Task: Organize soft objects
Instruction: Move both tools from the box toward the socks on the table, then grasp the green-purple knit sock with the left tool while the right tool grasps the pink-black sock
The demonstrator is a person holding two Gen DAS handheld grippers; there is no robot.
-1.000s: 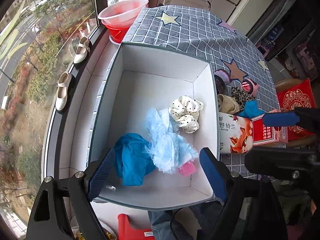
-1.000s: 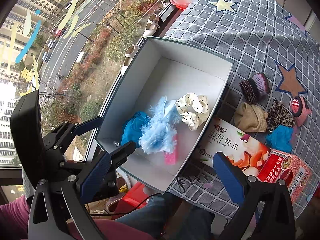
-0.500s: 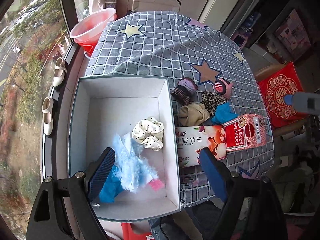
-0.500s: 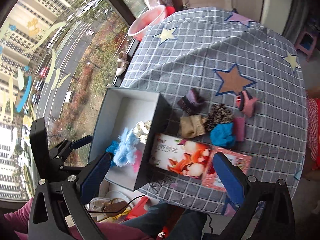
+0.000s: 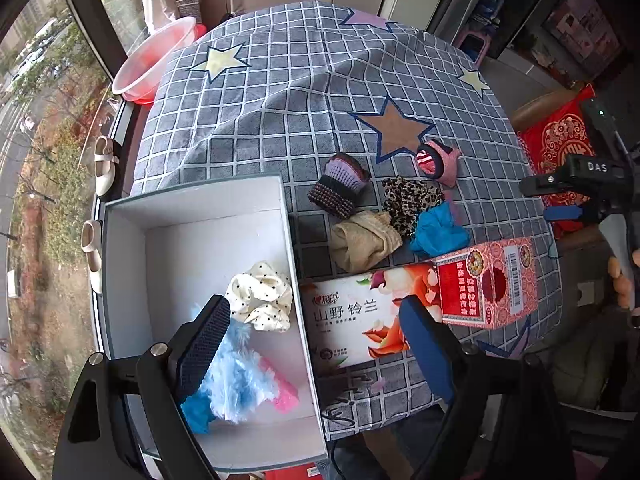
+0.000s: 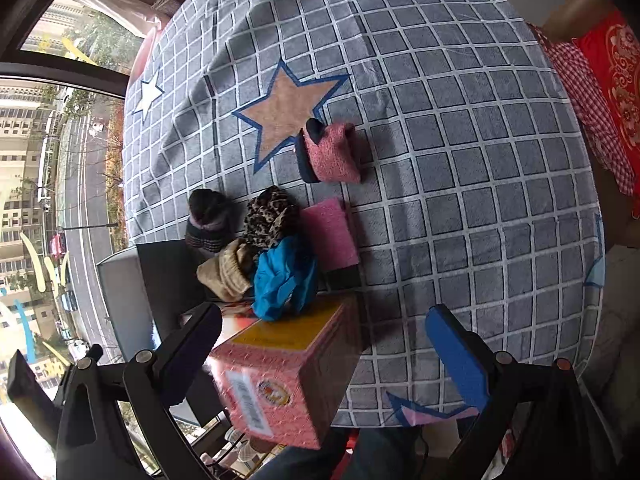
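A white open box (image 5: 120, 264) on the left of the table holds a polka-dot scrunchie (image 5: 260, 300), a light blue fluffy piece (image 5: 236, 376) and a pink item (image 5: 286, 392). On the cloth to its right lie a purple knit piece (image 5: 340, 184), a beige cloth (image 5: 364, 240), a leopard scrunchie (image 5: 408, 200), a blue cloth (image 5: 438, 232) and a pink slipper-like piece (image 5: 438, 162). My left gripper (image 5: 316, 340) is open and empty above the box edge. My right gripper (image 6: 324, 348) is open and empty above the pink carton (image 6: 280, 372); the blue cloth (image 6: 284, 276) lies just beyond it.
A long printed carton (image 5: 356, 320) and a pink carton (image 5: 486, 284) stand at the table's front edge. A flat pink pad (image 6: 330, 232) lies by the soft pile. A red basin (image 5: 156, 60) sits by the window. A red cushion (image 5: 560, 144) is off the right edge.
Both grippers have risen and swung right, away from the box. The right gripper now hangs over the pink carton near the soft pile. Both stay open and empty.
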